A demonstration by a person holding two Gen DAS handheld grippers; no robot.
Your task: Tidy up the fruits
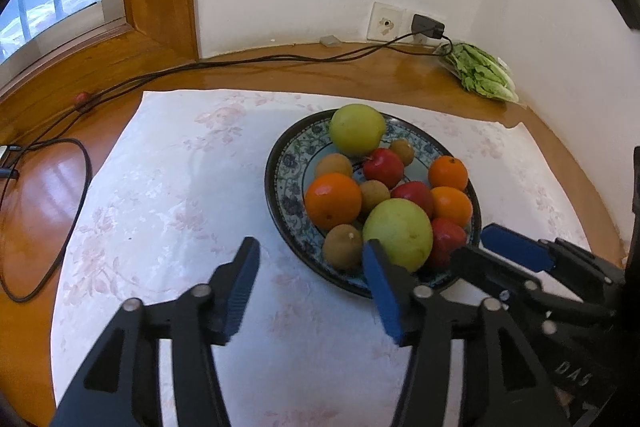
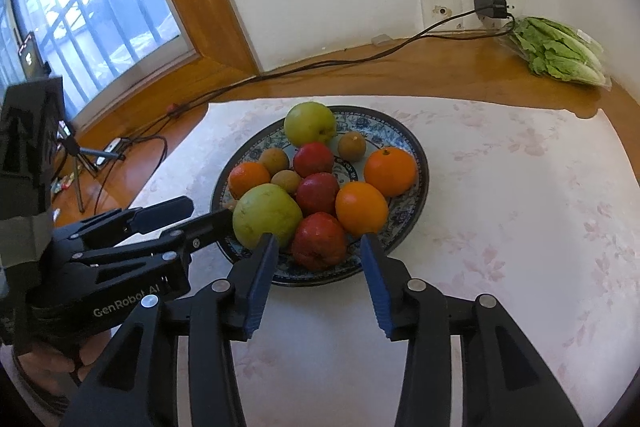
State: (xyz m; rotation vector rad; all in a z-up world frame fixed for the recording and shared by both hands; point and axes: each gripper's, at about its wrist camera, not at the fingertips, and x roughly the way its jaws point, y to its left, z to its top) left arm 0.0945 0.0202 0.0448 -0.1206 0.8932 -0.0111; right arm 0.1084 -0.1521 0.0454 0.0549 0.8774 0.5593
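On the far left, a window (image 1: 52, 3) in a wooden frame looks out past bars, and black cables (image 1: 48, 155) trail over the wooden table (image 1: 48, 195) beneath it. A pale floral cloth (image 1: 168, 187) covers the middle of the table.

The left gripper (image 1: 310, 259) hangs over the near part of the cloth, just left of the plate; its jaws are released with nothing between them, the right finger close to the plate's near rim.

The patterned plate (image 1: 286, 167) sits on the cloth right of centre and holds all the fruit, heaped together and touching: a green apple (image 1: 357, 129) at the far edge, another green apple (image 1: 398, 233) at the near edge, oranges (image 1: 333, 201) on the left and right, red fruits (image 1: 383, 167) in the middle, and small brown fruits (image 1: 343, 245) among them.

The right gripper (image 2: 320, 251) hovers at the plate's near rim, jaws apart and gripping nothing; a red fruit (image 2: 319, 241) lies beyond the gap, with no pad pressing on it.

At the far right, by the wall socket (image 1: 386, 21) and its black plug (image 1: 428, 26), lies a bag of leafy greens (image 1: 480, 73).
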